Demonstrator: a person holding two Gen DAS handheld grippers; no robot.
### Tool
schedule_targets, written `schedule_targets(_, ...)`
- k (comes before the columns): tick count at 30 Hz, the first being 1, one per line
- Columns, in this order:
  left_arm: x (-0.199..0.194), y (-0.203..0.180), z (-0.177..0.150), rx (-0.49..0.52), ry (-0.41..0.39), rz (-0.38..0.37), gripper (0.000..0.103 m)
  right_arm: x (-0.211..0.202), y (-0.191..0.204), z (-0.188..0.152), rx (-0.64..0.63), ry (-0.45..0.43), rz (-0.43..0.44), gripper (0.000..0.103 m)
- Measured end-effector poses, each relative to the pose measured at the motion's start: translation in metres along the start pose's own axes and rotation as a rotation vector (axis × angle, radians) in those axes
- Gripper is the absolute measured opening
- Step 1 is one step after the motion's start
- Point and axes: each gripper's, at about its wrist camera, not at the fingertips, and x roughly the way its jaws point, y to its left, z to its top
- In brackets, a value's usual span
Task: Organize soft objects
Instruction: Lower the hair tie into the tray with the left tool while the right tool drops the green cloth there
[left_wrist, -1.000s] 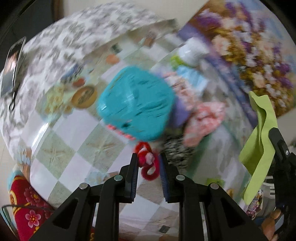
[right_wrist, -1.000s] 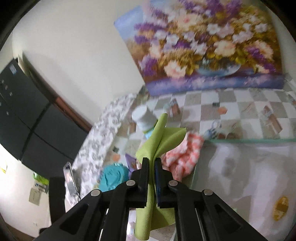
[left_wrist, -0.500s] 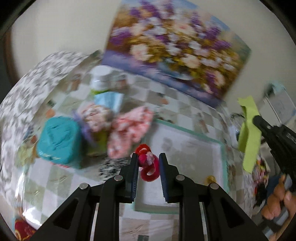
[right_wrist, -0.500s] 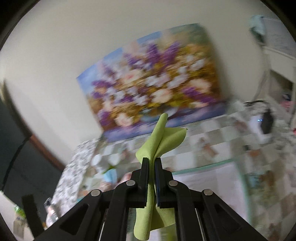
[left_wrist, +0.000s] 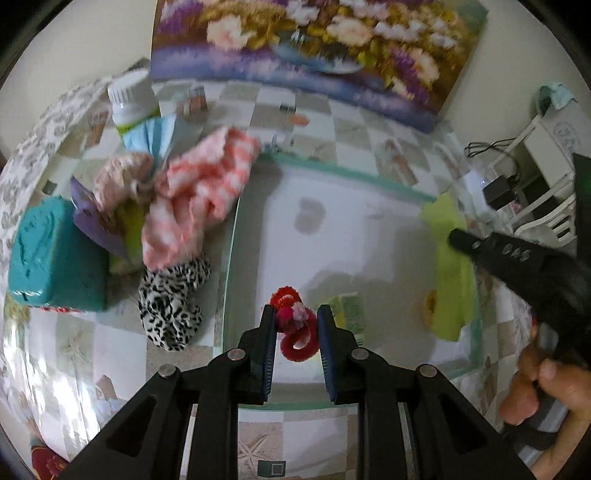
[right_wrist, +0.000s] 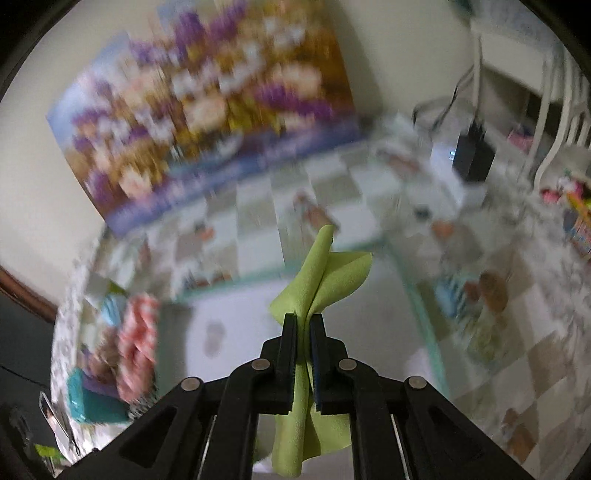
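Note:
My left gripper (left_wrist: 295, 314) is shut on a red fuzzy hair tie (left_wrist: 295, 325) with a pink pompom, held above the near part of a white tray with a green rim (left_wrist: 231, 236). My right gripper (right_wrist: 303, 321) is shut on a lime green cloth (right_wrist: 325, 273), which hangs over the tray's right side in the left wrist view (left_wrist: 448, 266). Left of the tray lies a pile: a pink-and-white striped cloth (left_wrist: 195, 195), a leopard-print scrunchie (left_wrist: 171, 295), a purple cloth (left_wrist: 88, 218) and a beige fuzzy item (left_wrist: 118, 177).
A teal box (left_wrist: 51, 251) sits at the far left of the checkered table. A white bottle (left_wrist: 133, 99) and a blue pack (left_wrist: 155, 133) stand behind the pile. A flower painting (left_wrist: 314, 48) leans on the wall. A black adapter (left_wrist: 498, 188) lies at the right.
Both grippers have swung right and down from the pile toward the tray. The hair tie and the green cloth stay gripped; the green cloth now hangs low over the tray's right side.

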Motion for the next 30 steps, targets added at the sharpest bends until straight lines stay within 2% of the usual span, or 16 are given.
schedule_targets(4, 0.01, 0.004, -0.002, -0.025, 0.043, -0.008, 0.023, 0.029, 0.002, -0.015, -0.013, 0.108, -0.018, 0.01)
schedule_targets(9, 0.016, 0.009, -0.002, -0.051, 0.077, -0.009, 0.024, 0.038, 0.005, -0.021, -0.031, 0.149, -0.044, 0.01)
schedule_targets(10, 0.016, 0.01, -0.002, -0.054, 0.08, -0.011, 0.026, 0.038, 0.005, -0.022, -0.03, 0.152, -0.049, 0.016)
schedule_targets(11, 0.016, 0.01, -0.001, -0.056, 0.08, -0.011, 0.033, 0.039, 0.005, -0.022, -0.029, 0.153, -0.05, 0.02)
schedule_targets(12, 0.016, 0.01, -0.001, -0.059, 0.079, -0.008, 0.04, 0.039, 0.005, -0.021, -0.029, 0.154, -0.053, 0.032)
schedule_targets(13, 0.016, 0.011, -0.001, -0.063, 0.073, -0.002, 0.053, 0.039, 0.005, -0.02, -0.028, 0.154, -0.056, 0.045)
schedule_targets(14, 0.014, 0.012, -0.001, -0.07, 0.064, 0.004, 0.062, 0.037, 0.005, -0.021, -0.028, 0.15, -0.06, 0.05)
schedule_targets(20, 0.007, 0.02, 0.003, -0.111, 0.035, 0.008, 0.074, 0.033, 0.012, -0.019, -0.059, 0.112, -0.069, 0.075)
schedule_targets(23, 0.004, 0.024, 0.004, -0.126, 0.021, 0.01, 0.076, 0.029, 0.016, -0.018, -0.078, 0.085, -0.072, 0.103)
schedule_targets(26, 0.001, 0.027, 0.005, -0.134, 0.006, 0.015, 0.08, 0.02, 0.018, -0.014, -0.077, 0.033, -0.058, 0.103)
schedule_targets(30, -0.001, 0.028, 0.005, -0.135, -0.009, 0.018, 0.08, 0.016, 0.019, -0.011, -0.074, 0.017, -0.015, 0.103)
